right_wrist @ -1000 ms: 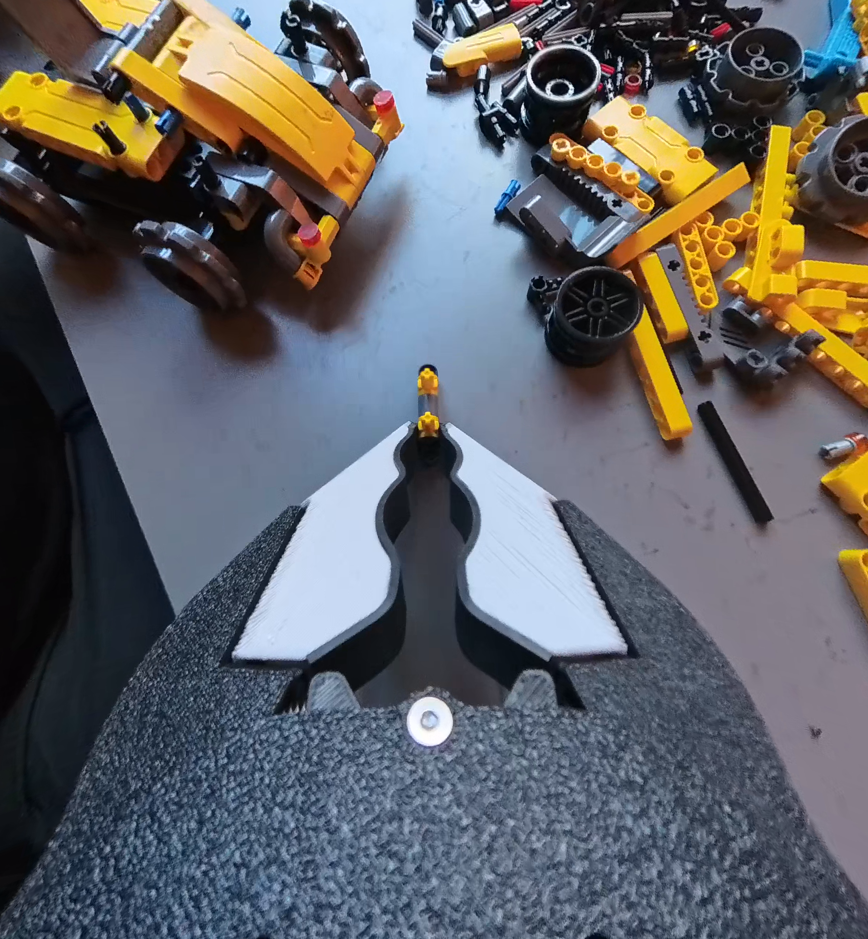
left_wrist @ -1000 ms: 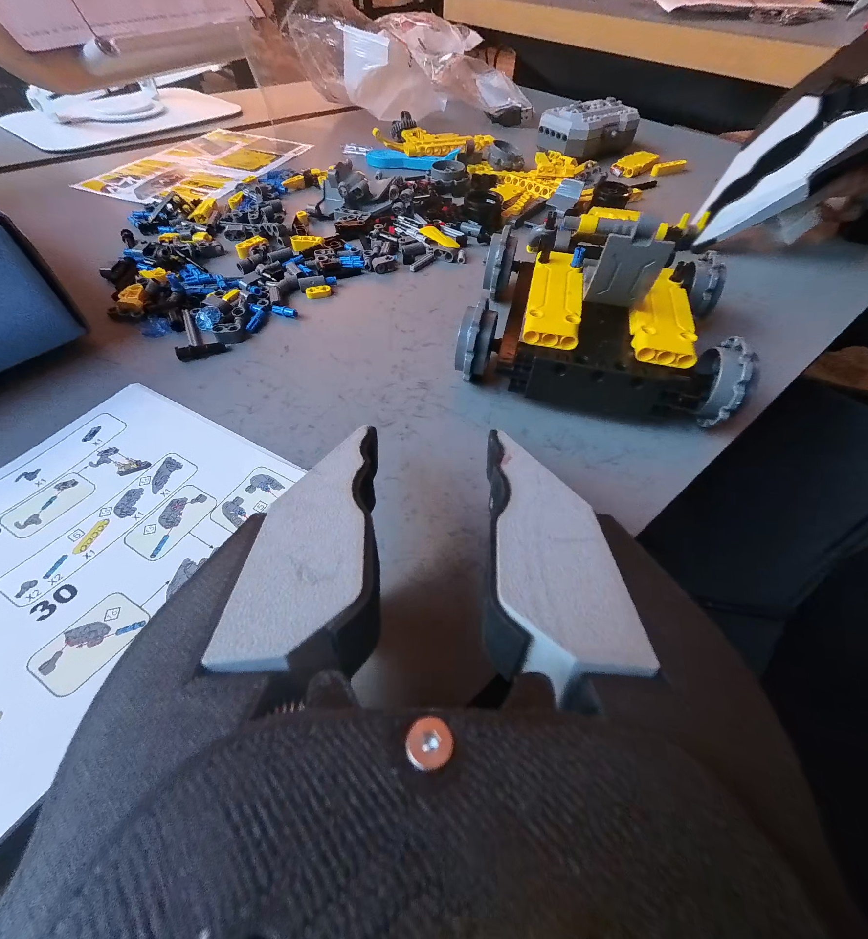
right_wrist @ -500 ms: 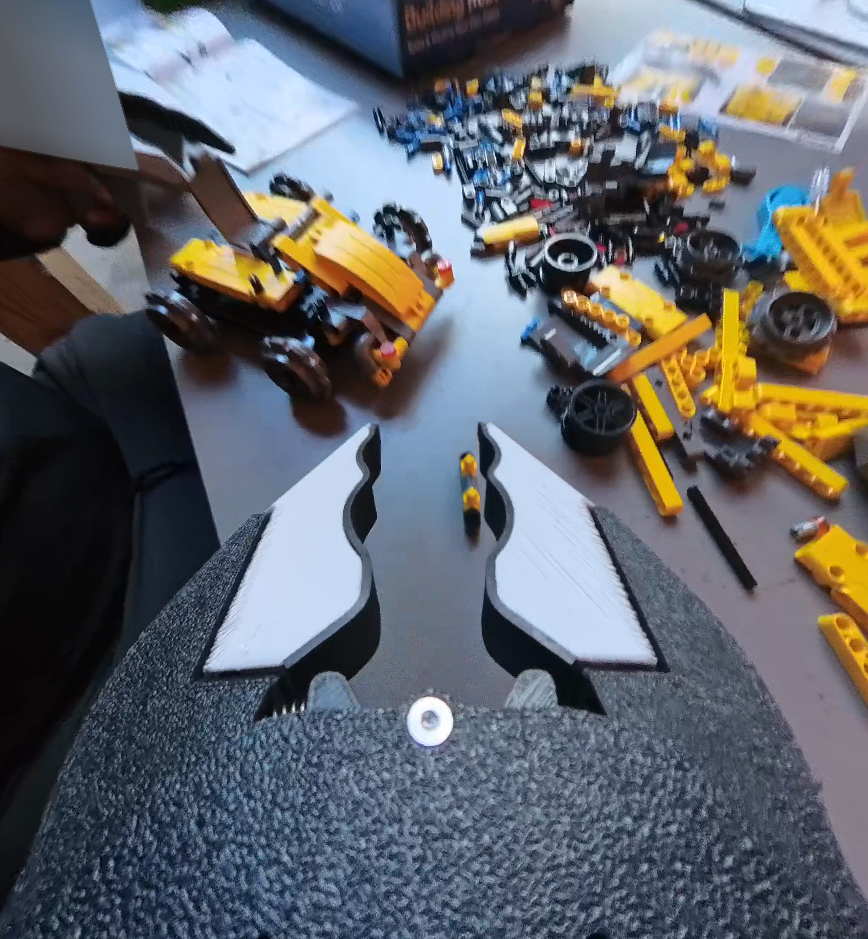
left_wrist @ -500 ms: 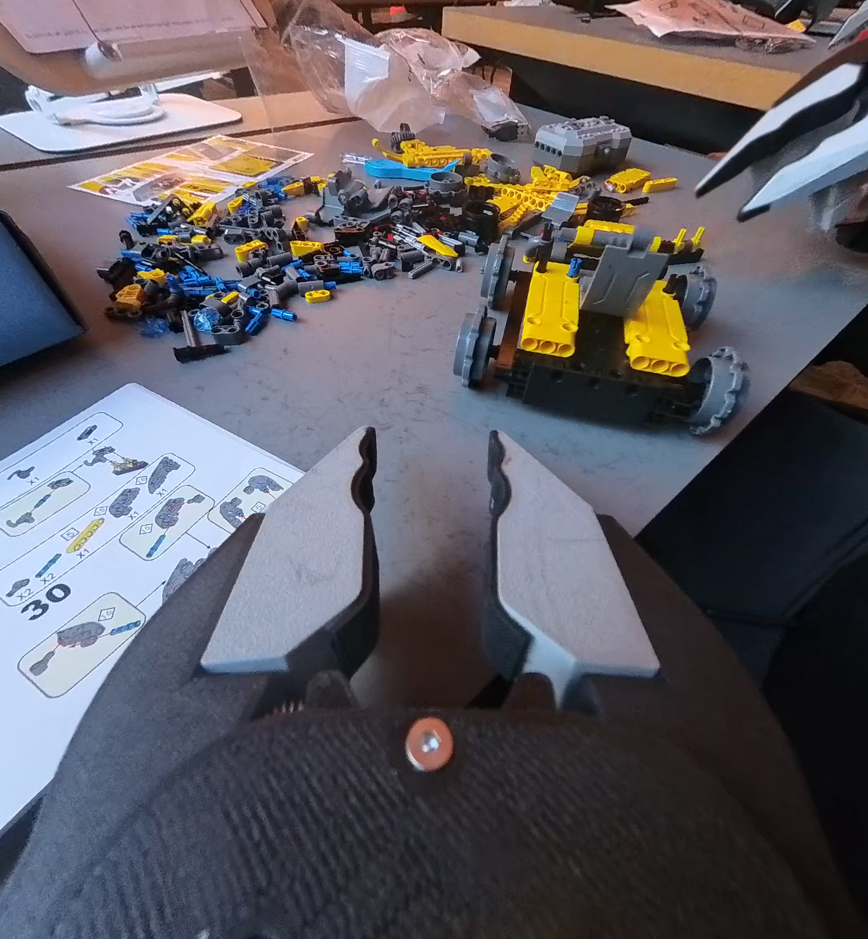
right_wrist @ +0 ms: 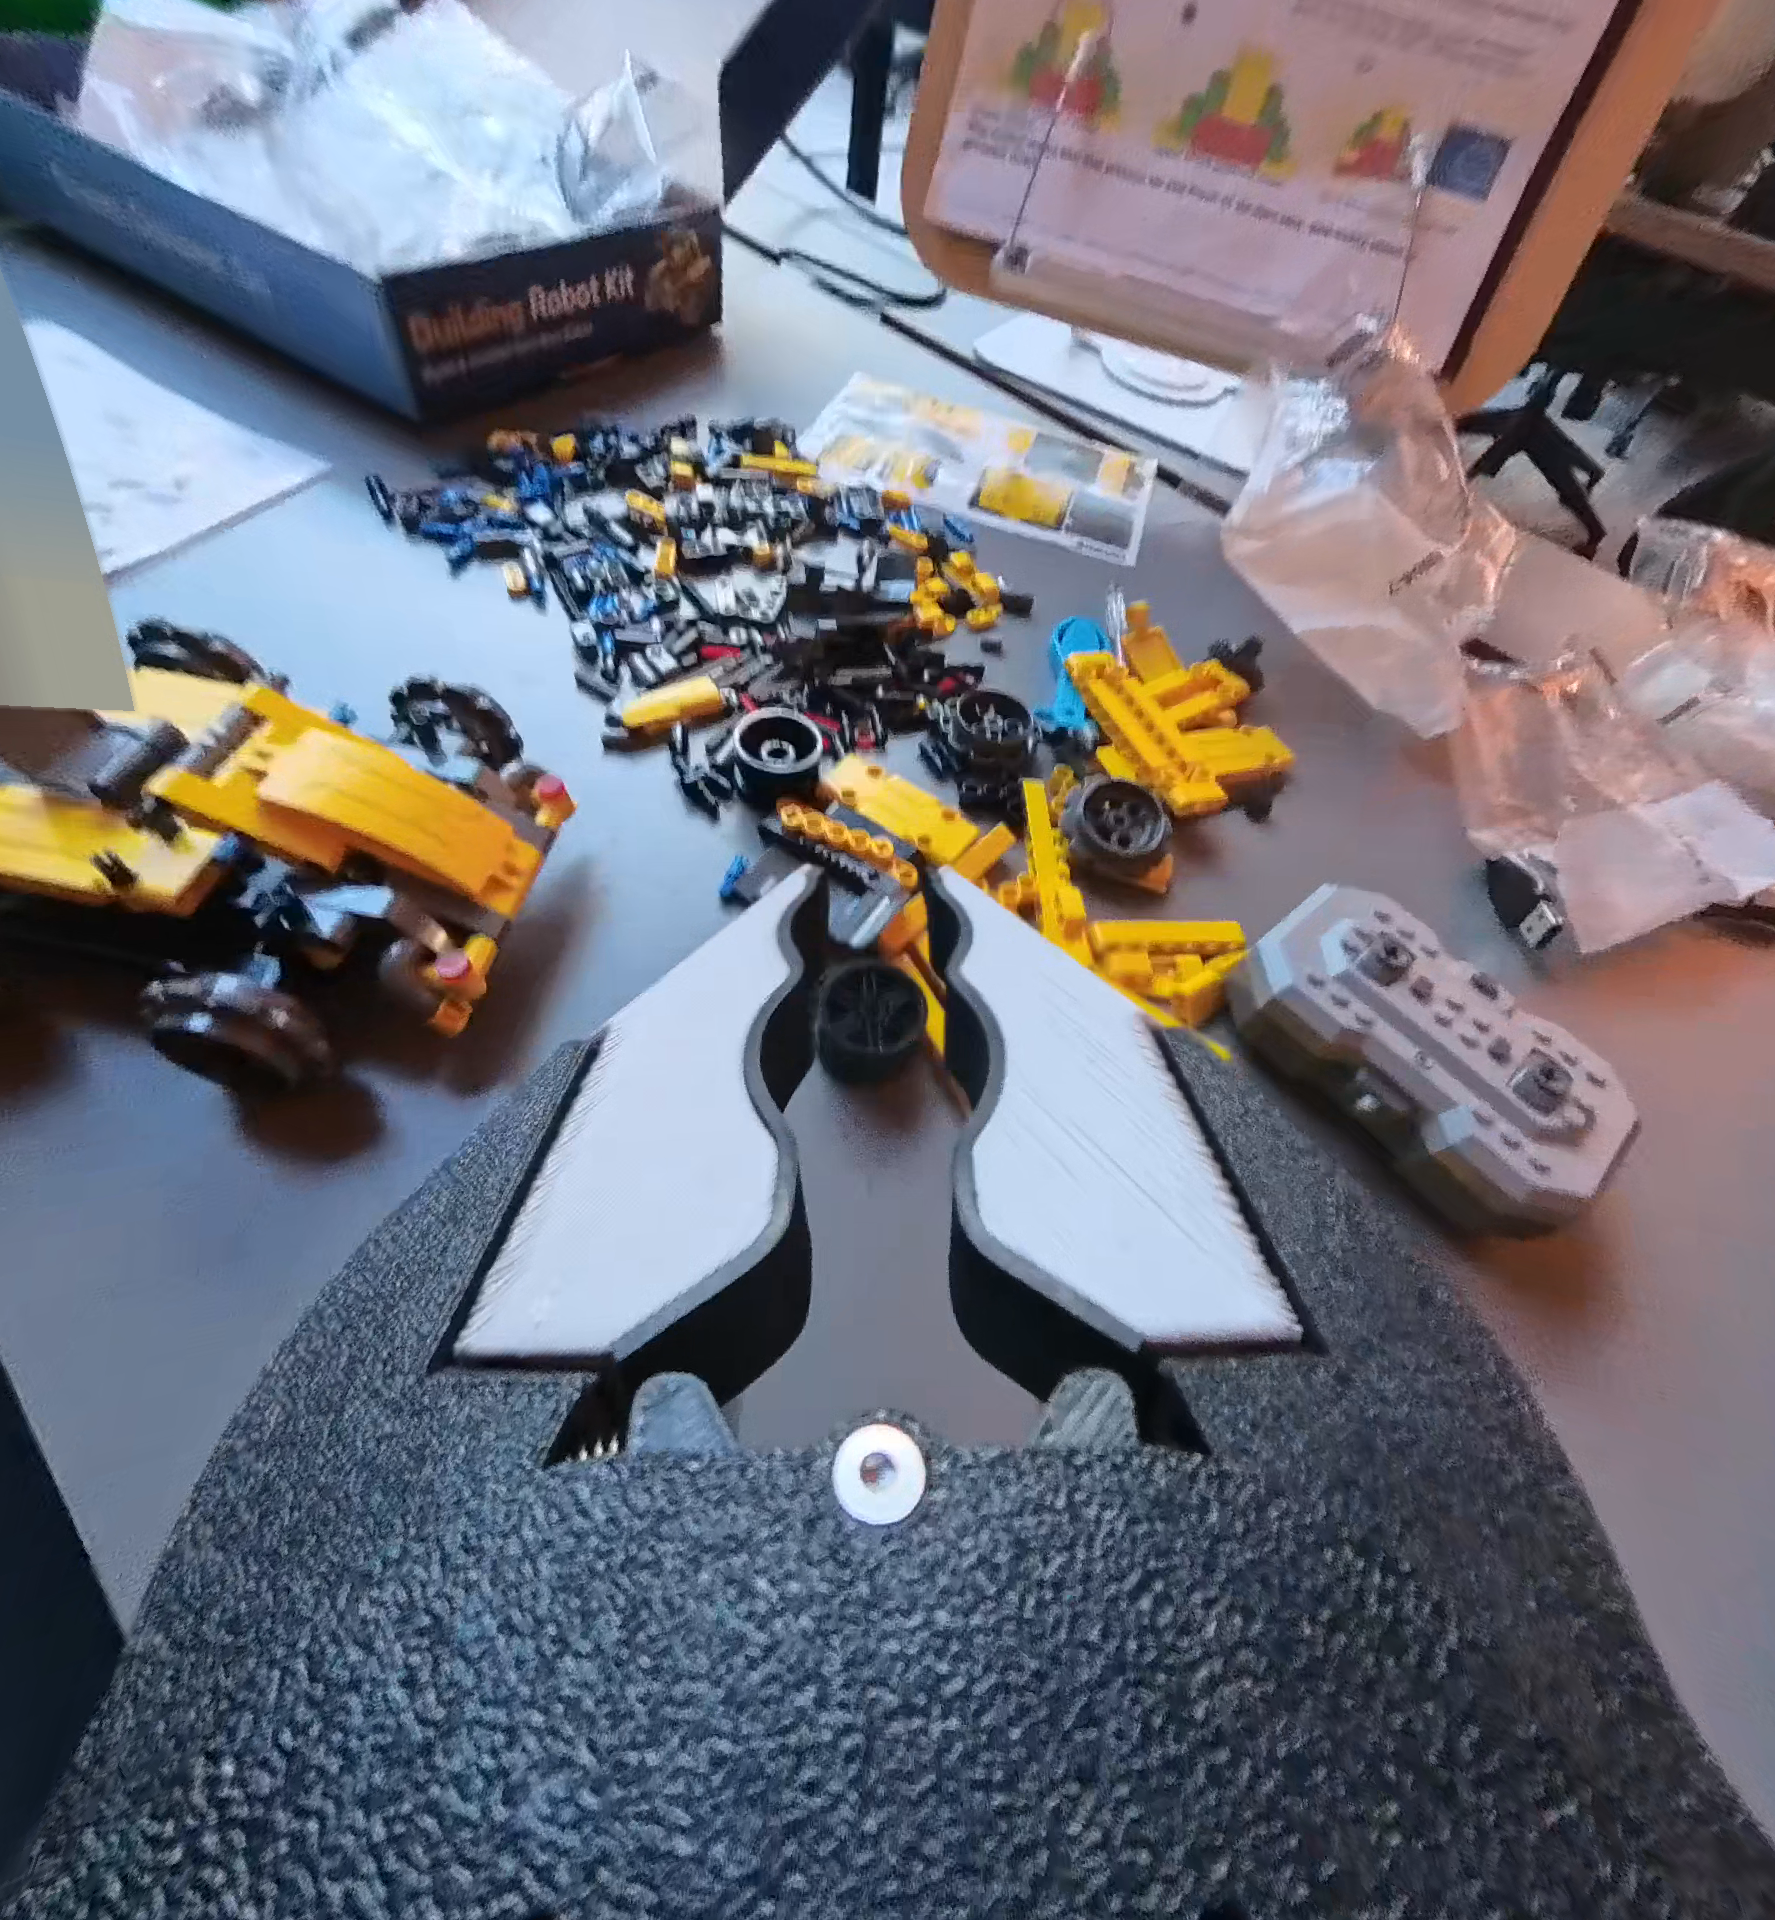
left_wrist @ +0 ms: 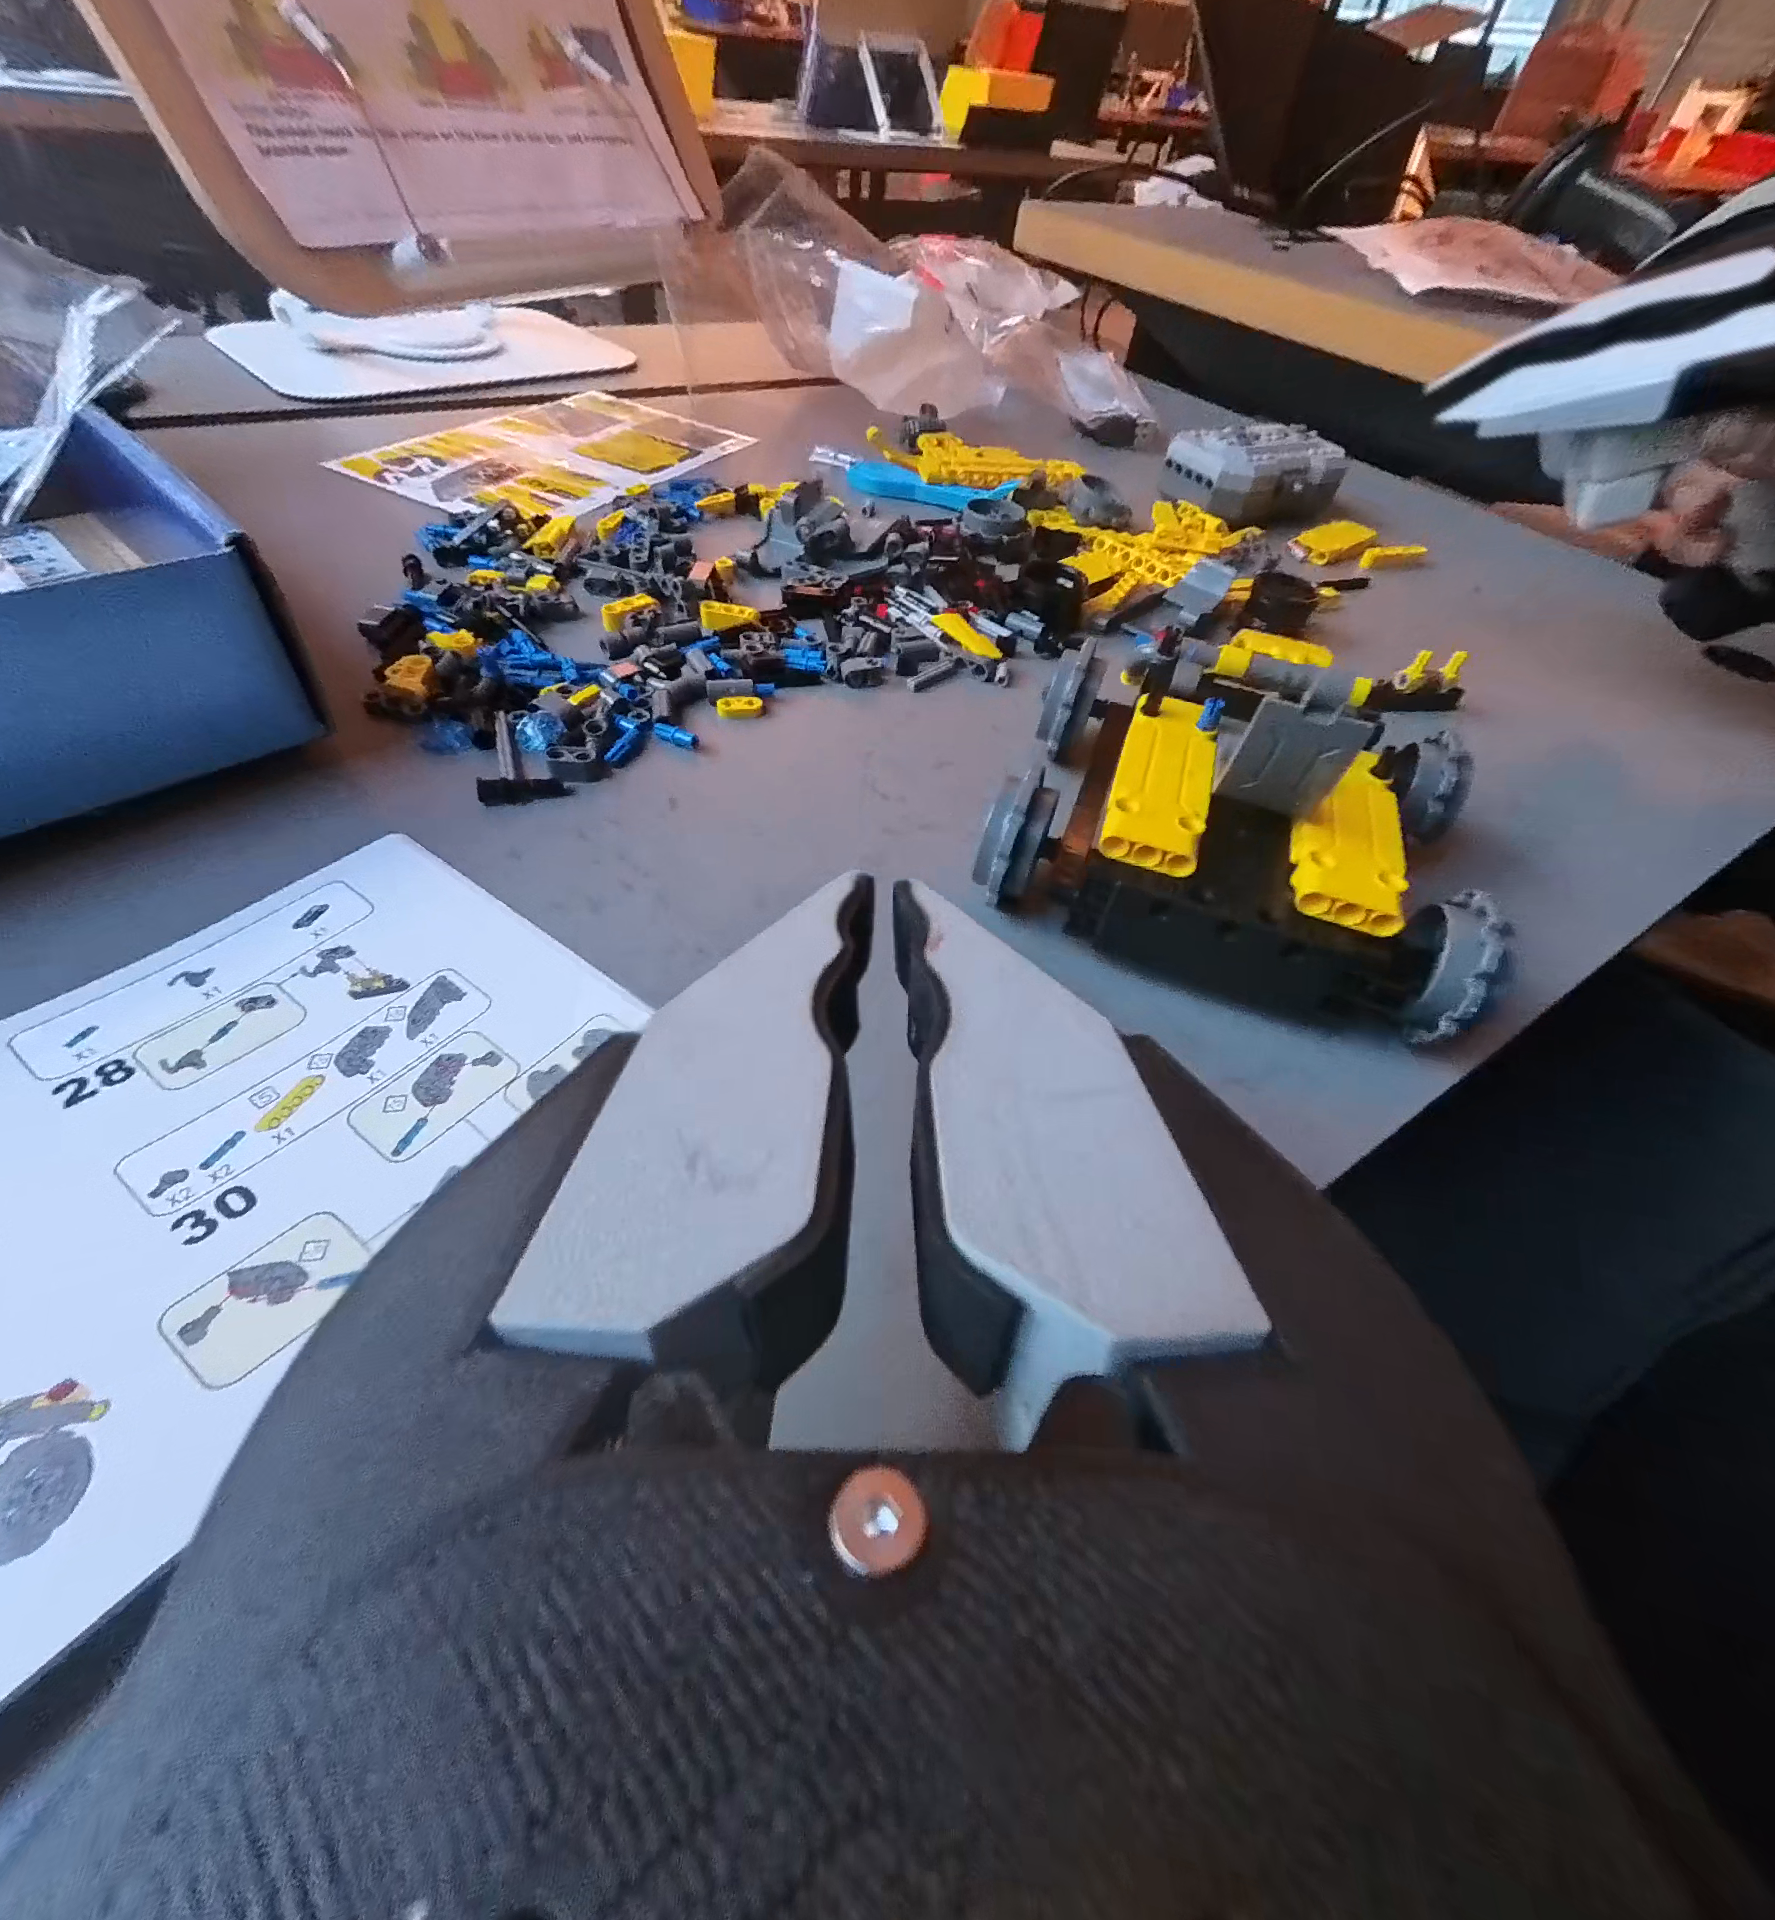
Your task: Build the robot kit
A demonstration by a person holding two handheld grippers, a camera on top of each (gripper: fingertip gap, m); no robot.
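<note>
Across both wrist views: grey table [left_wrist: 862,810], strewn with a building kit.

Far left corner, as seen in the left wrist view: open blue box [left_wrist: 83,665], with crumpled clear wrappers inside. Nearer, flat on the table: white instruction sheet [left_wrist: 239,1091], partly under the body of the left gripper.

Right wrist view, far right: heap of clear plastic bags [right_wrist: 1641,707].

Near the table's front edge: partly built yellow and black vehicle [left_wrist: 1247,821] on grey wheels, ahead and to the right of the left gripper, well apart from it.

Left gripper [left_wrist: 883,899]: raised above the table beside the sheet's corner, fingers drawn almost together with only a sliver of gap at the tips, nothing between them.

Right gripper [right_wrist: 875,883]: held above the table, jaws parted by a narrow gap, gripping nothing; vehicle to its left, loose pieces straight ahead.

Just right of the right gripper's fingers, on the table: grey control unit [right_wrist: 1434,1070] with studs and two small sticks.

Middle of the table: spread of loose pieces [left_wrist: 706,623], small blue, black and grey ones on one side, yellow beams [right_wrist: 1163,717] on the other.

Through the gap behind the right gripper's tips: black wheel [right_wrist: 867,1013], lying on the table below, not touched.
</note>
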